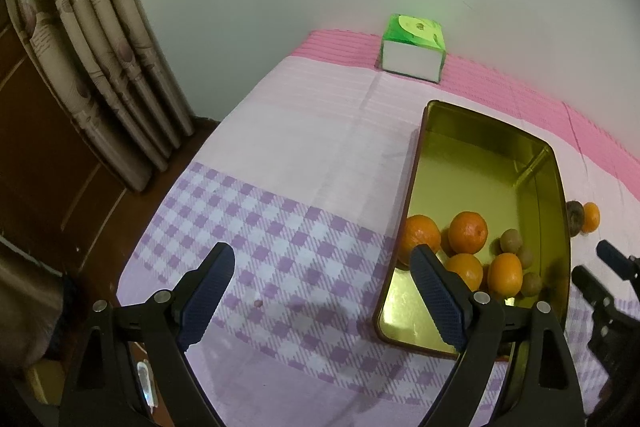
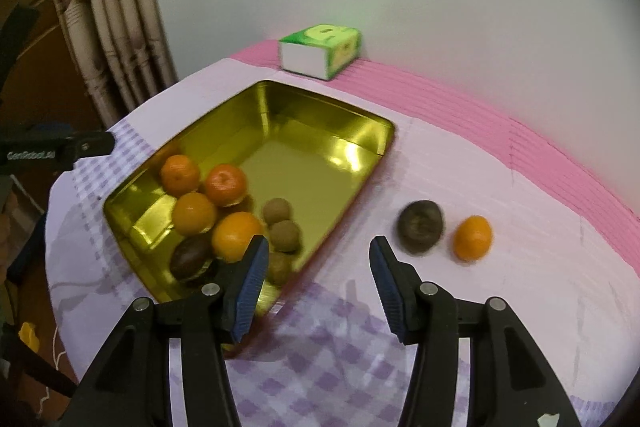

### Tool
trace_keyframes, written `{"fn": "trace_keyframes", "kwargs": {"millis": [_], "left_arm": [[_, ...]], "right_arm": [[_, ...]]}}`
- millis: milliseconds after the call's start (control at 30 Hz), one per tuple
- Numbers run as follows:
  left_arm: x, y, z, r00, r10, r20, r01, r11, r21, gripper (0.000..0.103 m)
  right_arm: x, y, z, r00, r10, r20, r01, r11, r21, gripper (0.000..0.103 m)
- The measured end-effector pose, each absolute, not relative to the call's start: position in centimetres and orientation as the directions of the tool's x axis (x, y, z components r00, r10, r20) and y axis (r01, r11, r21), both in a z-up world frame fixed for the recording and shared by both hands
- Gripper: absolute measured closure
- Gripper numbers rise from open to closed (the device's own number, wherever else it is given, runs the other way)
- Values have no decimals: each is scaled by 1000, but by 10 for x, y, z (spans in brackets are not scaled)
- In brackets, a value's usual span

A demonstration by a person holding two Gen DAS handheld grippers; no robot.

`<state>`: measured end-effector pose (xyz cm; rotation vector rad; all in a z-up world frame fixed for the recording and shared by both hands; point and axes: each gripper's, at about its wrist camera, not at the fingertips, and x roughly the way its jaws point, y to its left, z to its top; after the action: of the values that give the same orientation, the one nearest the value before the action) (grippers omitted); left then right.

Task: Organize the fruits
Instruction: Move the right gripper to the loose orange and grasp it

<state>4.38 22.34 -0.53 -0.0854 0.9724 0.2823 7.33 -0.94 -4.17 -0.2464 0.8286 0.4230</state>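
A gold tin tray (image 2: 308,163) lies on the checked cloth. It holds several oranges (image 2: 191,211), small brown fruits (image 2: 285,235) and one dark oval fruit (image 2: 191,255). To its right on the cloth lie a dark round fruit (image 2: 420,227) and a loose orange (image 2: 472,238). My right gripper (image 2: 320,279) hovers over the tray's near right corner, its jaws partly open with nothing between them. My left gripper (image 1: 324,287) stands wide open and empty over the cloth, left of the tray (image 1: 460,179). The right gripper's fingers (image 1: 612,259) show at that view's right edge.
A green and white tissue box (image 2: 320,57) stands against the wall behind the tray. A pink band of cloth (image 2: 520,139) runs along the back. The table's left edge drops toward a curtain (image 1: 100,67) and brown floor.
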Motion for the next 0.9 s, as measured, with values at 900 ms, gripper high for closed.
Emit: {"fn": "trace_keyframes", "kwargs": {"millis": [900], "left_arm": [[49,214,-12,531,142,-835,-220,975,26,13]], "right_arm": [[126,-102,-71,632,108,-768,-231,972,-53,53]]}}
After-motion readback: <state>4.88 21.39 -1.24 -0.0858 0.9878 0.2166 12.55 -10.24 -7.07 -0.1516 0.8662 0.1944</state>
